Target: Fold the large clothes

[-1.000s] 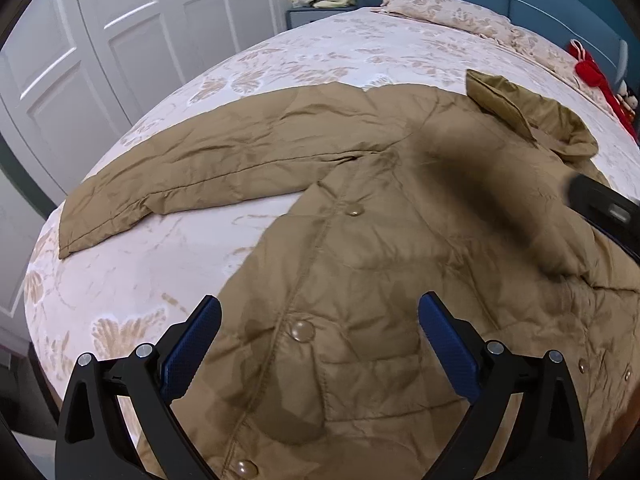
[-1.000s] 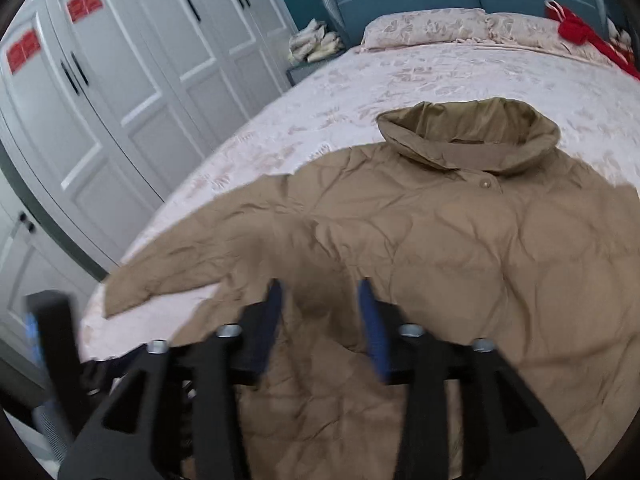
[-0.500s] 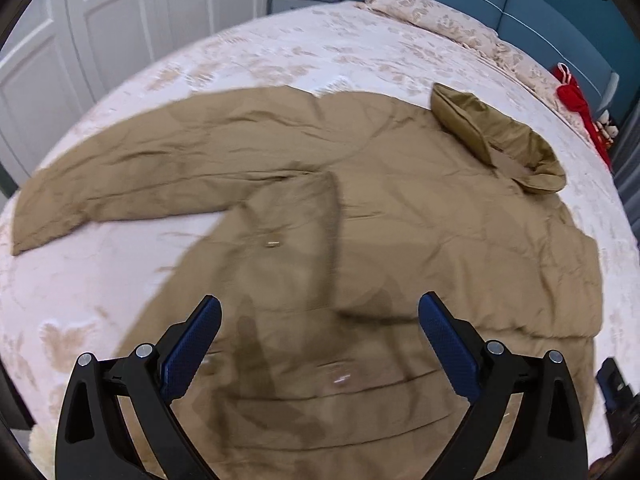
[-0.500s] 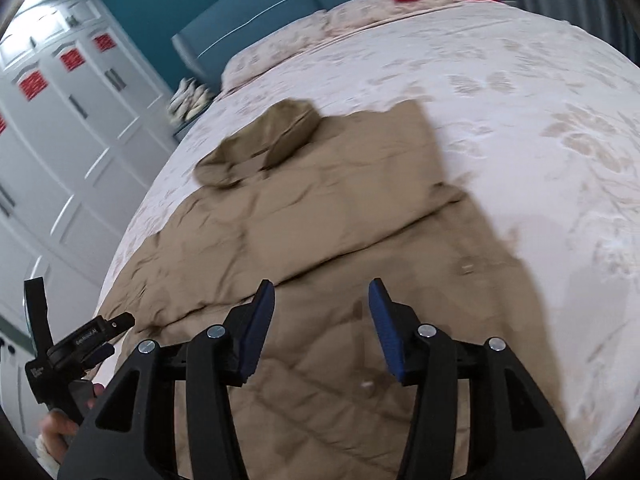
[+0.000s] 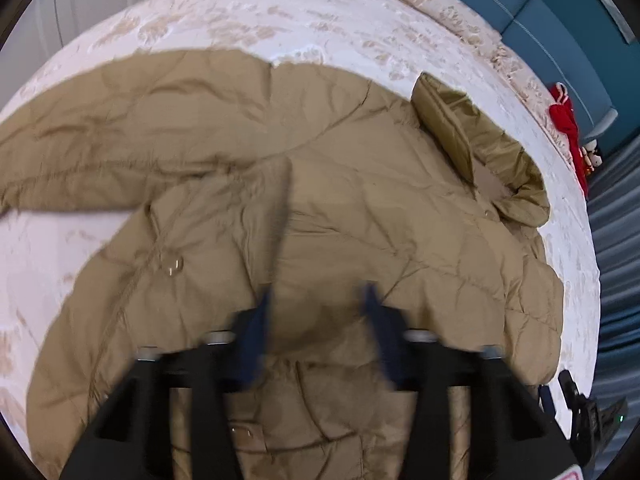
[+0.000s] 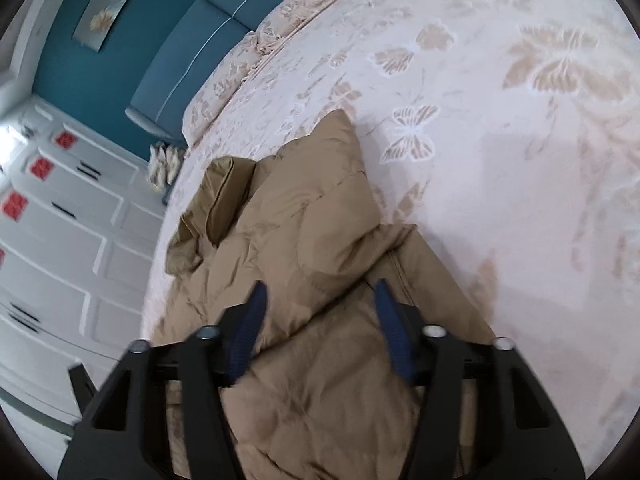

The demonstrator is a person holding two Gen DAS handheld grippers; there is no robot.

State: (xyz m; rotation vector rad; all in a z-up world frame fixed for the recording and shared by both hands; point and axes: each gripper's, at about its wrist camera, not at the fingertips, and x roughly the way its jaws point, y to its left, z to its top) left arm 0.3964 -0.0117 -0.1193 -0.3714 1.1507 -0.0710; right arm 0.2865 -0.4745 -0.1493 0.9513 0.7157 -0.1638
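Note:
A tan quilted coat [image 5: 360, 184] lies spread front-up on the bed, its collar [image 5: 480, 148] toward the pillows and one sleeve [image 5: 120, 140] stretched out to the left. My left gripper [image 5: 316, 312] hovers low over the coat's chest. Its blurred jaws are closing, with a gap still between them and coat fabric below. In the right wrist view the coat [image 6: 304, 216] shows its collar [image 6: 224, 196] at the left. My right gripper [image 6: 320, 320] sits over the coat's side edge. Its jaws are closing slightly, and a ridge of fabric runs between them without being pinched.
The white bedcover [image 6: 520, 160] with beige butterflies stretches beyond the coat's right edge. Pillows [image 5: 460, 12] and a blue headboard [image 5: 560, 40] are at the far end, with a red item [image 5: 564, 120] beside them. White wardrobe doors [image 6: 60, 260] stand along the left.
The left jaws have narrowed from wide open, and that gripper has come in closer over the coat's chest. The right gripper has rolled and swung to the coat's side edge.

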